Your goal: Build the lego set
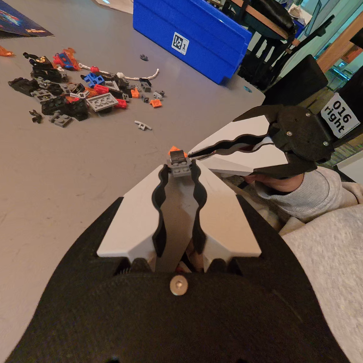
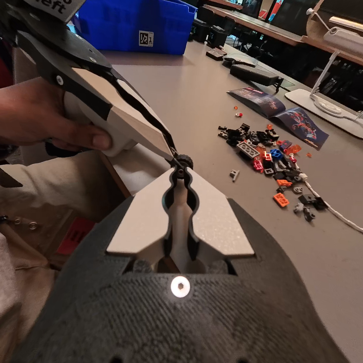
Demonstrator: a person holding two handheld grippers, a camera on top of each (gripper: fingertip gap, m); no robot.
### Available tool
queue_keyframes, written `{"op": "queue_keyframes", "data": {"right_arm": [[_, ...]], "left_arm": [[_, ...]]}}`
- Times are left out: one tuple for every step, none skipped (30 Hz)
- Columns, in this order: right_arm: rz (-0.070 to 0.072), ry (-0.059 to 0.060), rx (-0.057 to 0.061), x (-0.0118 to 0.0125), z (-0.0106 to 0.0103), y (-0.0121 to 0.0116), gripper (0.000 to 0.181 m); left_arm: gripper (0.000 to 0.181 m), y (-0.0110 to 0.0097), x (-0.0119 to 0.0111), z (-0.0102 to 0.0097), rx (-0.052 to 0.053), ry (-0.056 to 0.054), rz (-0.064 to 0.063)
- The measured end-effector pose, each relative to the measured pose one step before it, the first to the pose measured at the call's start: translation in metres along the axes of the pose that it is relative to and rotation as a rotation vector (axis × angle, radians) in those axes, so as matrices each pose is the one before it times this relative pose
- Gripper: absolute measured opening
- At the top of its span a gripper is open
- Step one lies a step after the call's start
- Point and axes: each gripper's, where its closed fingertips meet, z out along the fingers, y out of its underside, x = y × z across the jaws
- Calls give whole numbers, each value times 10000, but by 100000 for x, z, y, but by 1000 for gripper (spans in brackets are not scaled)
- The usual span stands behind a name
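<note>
In the left wrist view my left gripper (image 1: 179, 167) is shut on a small grey studded plate (image 1: 179, 170), held above the grey table. A black wheel piece (image 1: 177, 155) sits on the plate, with an orange piece (image 1: 173, 148) behind it. My right gripper (image 1: 189, 155) comes in from the right with its tips pinched at the wheel's side. In the right wrist view my right gripper (image 2: 179, 171) is shut on a small dark hub with a red centre, joined to the black wheel (image 2: 186, 160). The left gripper (image 2: 172, 157) meets it from the upper left.
A pile of loose bricks (image 1: 78, 92) lies on the table (image 1: 59, 176), to the right in the right wrist view (image 2: 275, 155). A blue bin (image 1: 186, 39) stands at the back. An open booklet (image 2: 284, 112), a loose grey piece (image 1: 142, 125) and a white stand base (image 2: 314, 106) lie nearby. My two grippers' fingertips are within a few centimetres of each other.
</note>
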Motion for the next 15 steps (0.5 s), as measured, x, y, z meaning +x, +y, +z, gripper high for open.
{"op": "queue_keyframes", "data": {"right_arm": [[-80,8,-41,-43,42,50,4],[-72,48,1,-3,9,-22,4],[-52,41,-7,13,15,-7,4],[-11,12,-18,1,27,5,4],[-13,-1,-45,-1,23,30,4],[-29,11,-38,5,25,16,4],[-16,9,-20,-7,20,7,4],[37,-12,-42,-3,22,39,4],[63,-27,-75,-4,32,59,4],[42,-32,-106,1,35,79,3],[8,-25,-113,2,25,92,3],[15,29,-43,59,19,47,3],[1,31,-18,38,-5,21,3],[-4,22,-3,37,-27,27,3],[2,14,13,24,-19,-5,3]], "left_arm": [[26,5,-24,2,-11,-14,-14],[26,-2,-18,3,-2,-11,-6],[26,-11,-22,3,8,-3,-17],[26,0,-19,-3,0,-4,-24],[26,-7,-28,-2,-9,-7,-31],[26,-1,-33,5,-11,-6,-37],[26,6,-20,6,-6,3,-33],[26,-20,-32,2,4,-12,-25],[26,5,-42,16,-4,-54,12],[26,18,-39,26,-16,-88,66],[26,21,-42,35,-18,-110,121],[26,2,-28,47,0,-153,174],[26,3,-13,47,17,-175,214],[26,19,9,32,15,-145,218],[26,-2,-2,31,13,-116,129]]}}
